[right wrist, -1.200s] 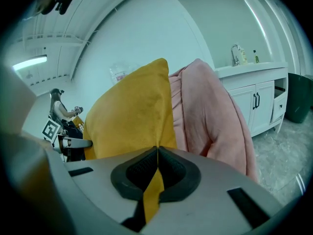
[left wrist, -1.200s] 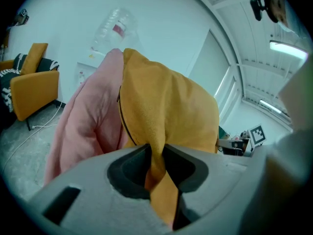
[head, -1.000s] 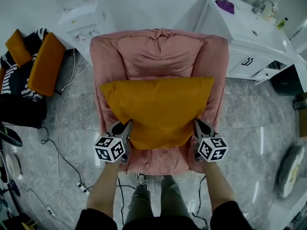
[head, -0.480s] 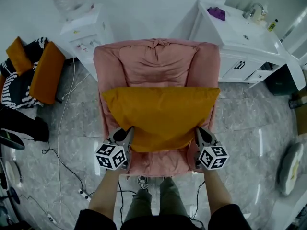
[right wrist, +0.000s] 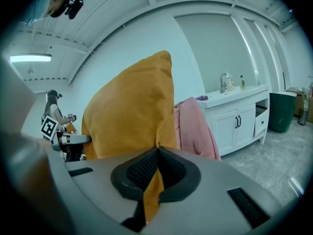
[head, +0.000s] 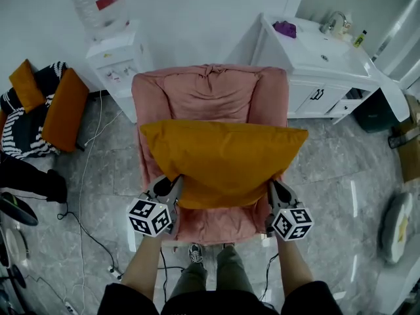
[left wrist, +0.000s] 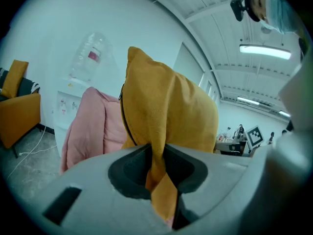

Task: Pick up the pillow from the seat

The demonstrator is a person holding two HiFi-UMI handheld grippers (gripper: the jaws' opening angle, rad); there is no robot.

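An orange pillow (head: 223, 159) hangs above the seat of a pink armchair (head: 210, 90), held by its two near corners. My left gripper (head: 176, 181) is shut on the pillow's left corner, with a fold of orange cloth (left wrist: 156, 165) pinched between its jaws. At the right corner my right gripper (head: 272, 186) is shut on the pillow too, and the cloth (right wrist: 155, 180) runs down between its pads. The pillow fills the middle of both gripper views and hides the seat cushion below it.
A water dispenser (head: 115, 58) stands left of the armchair, a white cabinet with a sink (head: 315, 58) to its right. An orange and black seat (head: 46, 104) sits at far left. Cables (head: 85, 222) trail over the grey floor. The person's legs (head: 210, 274) are close to the chair front.
Both grippers have risen with the pillow, lifting it off the seat. More of the room behind the chair shows in the head view.
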